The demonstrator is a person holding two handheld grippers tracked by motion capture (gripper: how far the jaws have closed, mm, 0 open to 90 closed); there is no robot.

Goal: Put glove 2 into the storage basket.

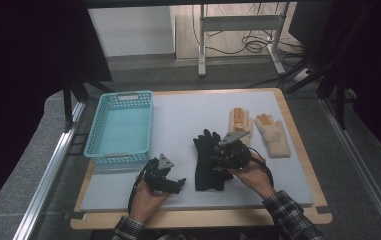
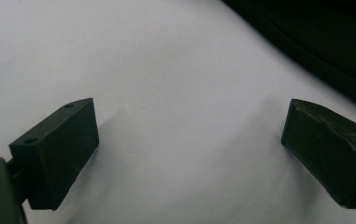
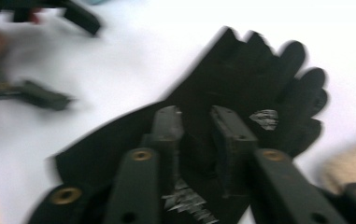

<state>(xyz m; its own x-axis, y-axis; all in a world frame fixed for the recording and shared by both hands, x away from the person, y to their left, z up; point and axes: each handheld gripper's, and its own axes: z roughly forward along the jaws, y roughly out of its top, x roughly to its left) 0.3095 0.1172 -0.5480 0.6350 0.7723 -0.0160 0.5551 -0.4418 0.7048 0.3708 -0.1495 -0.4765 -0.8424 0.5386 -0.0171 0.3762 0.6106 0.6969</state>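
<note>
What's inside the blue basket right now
The blue basket looks empty: the high view shows only its bare turquoise floor. The strip of floor just behind its near wall is hidden from this angle, so something small and flat lying there could not be seen.

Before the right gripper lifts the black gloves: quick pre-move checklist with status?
1. Right gripper over the black gloves: ok.
2. Glove fabric clamped between its pads: cannot tell; the jaws stand narrowly apart and the right gripper view is blurred.
3. Left gripper open and empty above the mat: ok.
4. Left gripper clear of the black gloves: ok, it sits beside them, apart.
5. Basket has room: ok, nothing in it.
6. Beige gloves out of the way: ok, they lie apart past the right gripper.
</note>
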